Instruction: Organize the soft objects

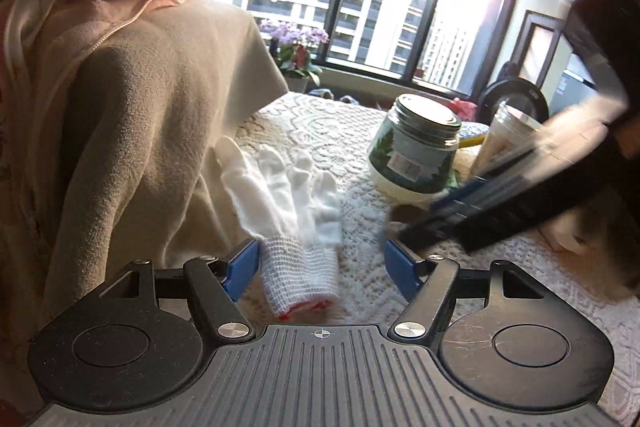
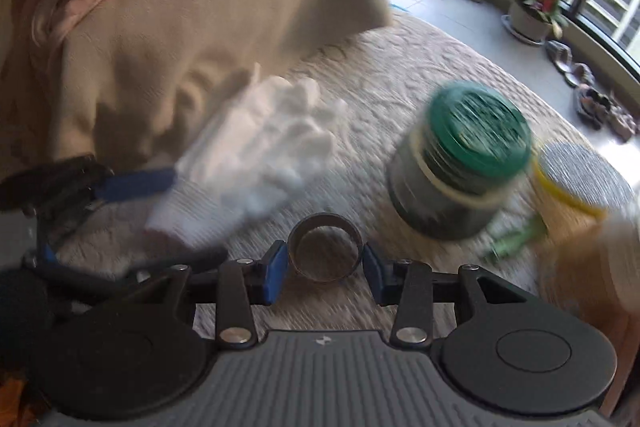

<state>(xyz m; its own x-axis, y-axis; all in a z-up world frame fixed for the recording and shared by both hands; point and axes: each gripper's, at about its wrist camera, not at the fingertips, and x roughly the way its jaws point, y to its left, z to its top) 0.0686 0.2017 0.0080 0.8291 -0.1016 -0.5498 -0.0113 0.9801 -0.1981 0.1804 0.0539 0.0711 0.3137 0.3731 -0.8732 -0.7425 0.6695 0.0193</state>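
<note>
A white knitted glove (image 1: 288, 195) with a red-edged cuff lies on the quilted white cover (image 1: 320, 123). My left gripper (image 1: 322, 267) is open around the cuff: the left blue pad (image 1: 244, 267) touches the knit and the right pad stands clear of it. In the right wrist view the glove (image 2: 260, 155) is blurred, and the left gripper (image 2: 100, 215) reaches it from the left. My right gripper (image 2: 325, 267) is shut on a small dark ring (image 2: 325, 253), which is sharp against the smeared background. The right gripper (image 1: 460, 215) also shows as a blurred streak just right of the glove.
A green-lidded jar (image 1: 416, 151) (image 2: 464, 163) stands right of the glove, with a clear jar (image 1: 508, 139) and a yellow-rimmed round thing (image 2: 576, 175) beyond it. A beige fleece garment (image 1: 140, 127) drapes high on the left. A flower pot (image 1: 298, 55) stands by the window.
</note>
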